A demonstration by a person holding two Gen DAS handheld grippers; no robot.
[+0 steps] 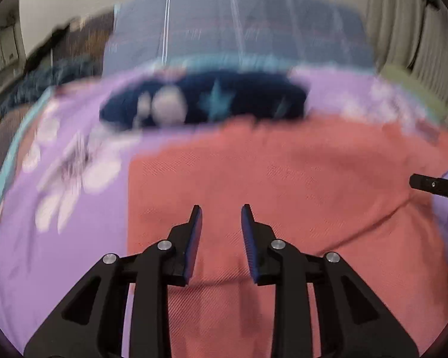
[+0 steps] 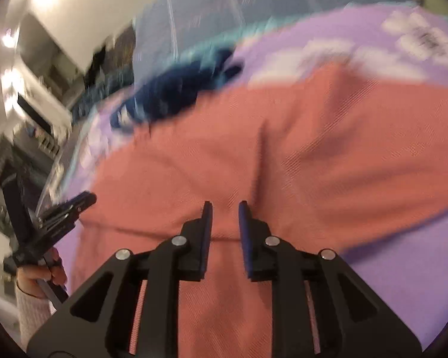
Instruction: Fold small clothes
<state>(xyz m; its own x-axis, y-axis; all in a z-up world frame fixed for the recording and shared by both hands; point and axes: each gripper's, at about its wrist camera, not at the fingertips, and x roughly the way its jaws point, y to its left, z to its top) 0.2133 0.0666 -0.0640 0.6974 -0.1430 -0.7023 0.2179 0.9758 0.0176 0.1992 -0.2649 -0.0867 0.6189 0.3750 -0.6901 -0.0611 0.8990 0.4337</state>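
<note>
Both grippers, left gripper (image 1: 221, 208) & right gripper (image 2: 225, 205), hover released, nothing betw. jaws, so salmon-pink woven cloth (image 1: 268, 164) may unfold w/o grasp.

A cloth (image 1: 283, 173) is lying spread on a bedsheet (image 1: 74, 238) that is covering a bed, with sheet showing to its left and beyond it. A second garment (image 1: 206, 101) is lying on the sheet just behind the cloth's far edge. Both grippers, left gripper (image 1: 221, 208) and right gripper (image 2: 225, 204), are hovering over the cloth's near part, jaws parted with nothing between them.
</note>
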